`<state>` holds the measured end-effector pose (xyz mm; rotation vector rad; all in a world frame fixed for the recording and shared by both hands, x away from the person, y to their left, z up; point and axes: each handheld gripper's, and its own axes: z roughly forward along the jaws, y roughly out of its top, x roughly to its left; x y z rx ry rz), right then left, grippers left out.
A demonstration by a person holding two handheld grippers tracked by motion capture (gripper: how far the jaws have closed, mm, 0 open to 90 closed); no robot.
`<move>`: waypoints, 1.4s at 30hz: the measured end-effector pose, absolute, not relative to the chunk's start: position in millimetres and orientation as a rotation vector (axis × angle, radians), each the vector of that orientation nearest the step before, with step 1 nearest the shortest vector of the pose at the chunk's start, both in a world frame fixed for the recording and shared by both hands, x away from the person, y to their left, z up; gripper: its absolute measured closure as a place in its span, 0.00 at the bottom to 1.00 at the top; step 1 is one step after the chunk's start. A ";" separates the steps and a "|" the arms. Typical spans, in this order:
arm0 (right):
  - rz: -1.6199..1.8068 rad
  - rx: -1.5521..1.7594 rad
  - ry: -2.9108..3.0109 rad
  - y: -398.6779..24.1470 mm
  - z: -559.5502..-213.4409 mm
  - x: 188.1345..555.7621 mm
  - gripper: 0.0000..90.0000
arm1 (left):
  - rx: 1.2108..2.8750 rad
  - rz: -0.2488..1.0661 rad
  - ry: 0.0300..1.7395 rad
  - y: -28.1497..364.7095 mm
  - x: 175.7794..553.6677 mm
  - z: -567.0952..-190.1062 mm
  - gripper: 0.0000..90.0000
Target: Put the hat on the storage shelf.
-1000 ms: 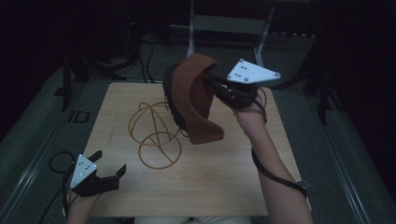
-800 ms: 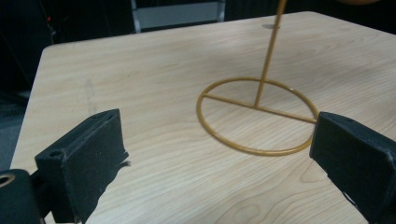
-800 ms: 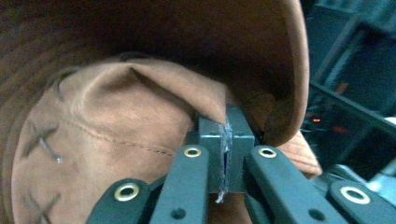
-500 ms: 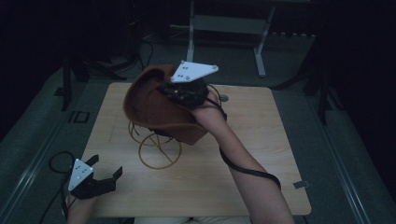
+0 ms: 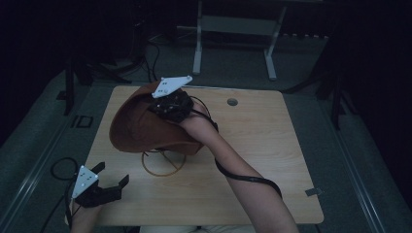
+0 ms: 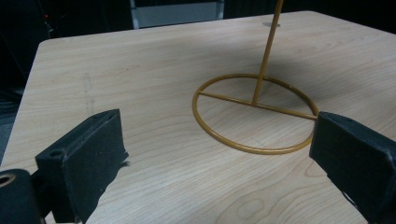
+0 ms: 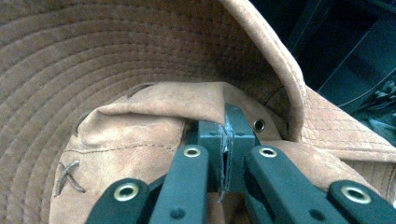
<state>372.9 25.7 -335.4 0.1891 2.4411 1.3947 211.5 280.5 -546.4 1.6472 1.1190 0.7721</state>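
A brown hat point(image 5: 141, 128) is being held over the wire stand point(image 5: 163, 162) by the right gripper point(image 5: 171, 104), clamped on its crown, while the left gripper point(image 5: 109, 182) is being kept spread apart near the table's point(image 5: 272, 145) near-left corner.

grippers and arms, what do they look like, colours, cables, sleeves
Both are black, each topped by a pale grey three-cornered plate with small dark holes. The left gripper has blocky, matte black fingers. The right gripper has slim dark arms with brass-ringed rivet holes. A black cable trails along the right forearm. Both forearms are bare, no sleeves visible.
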 end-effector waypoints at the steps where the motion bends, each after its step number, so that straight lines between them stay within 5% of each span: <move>1: 1.391 0.182 2.446 27.2 -336.0 373.5 0.97 | 1.646 0.769 1.120 281.0 211.7 -546.9 0.04; 25: 1.358 0.183 2.521 47.1 -345.8 355.1 0.36 | 1.636 0.754 1.167 285.8 210.8 -556.0 0.05; 42: 1.356 0.197 2.429 32.1 -338.2 334.8 0.15 | 1.624 0.744 1.183 286.5 210.8 -559.8 0.05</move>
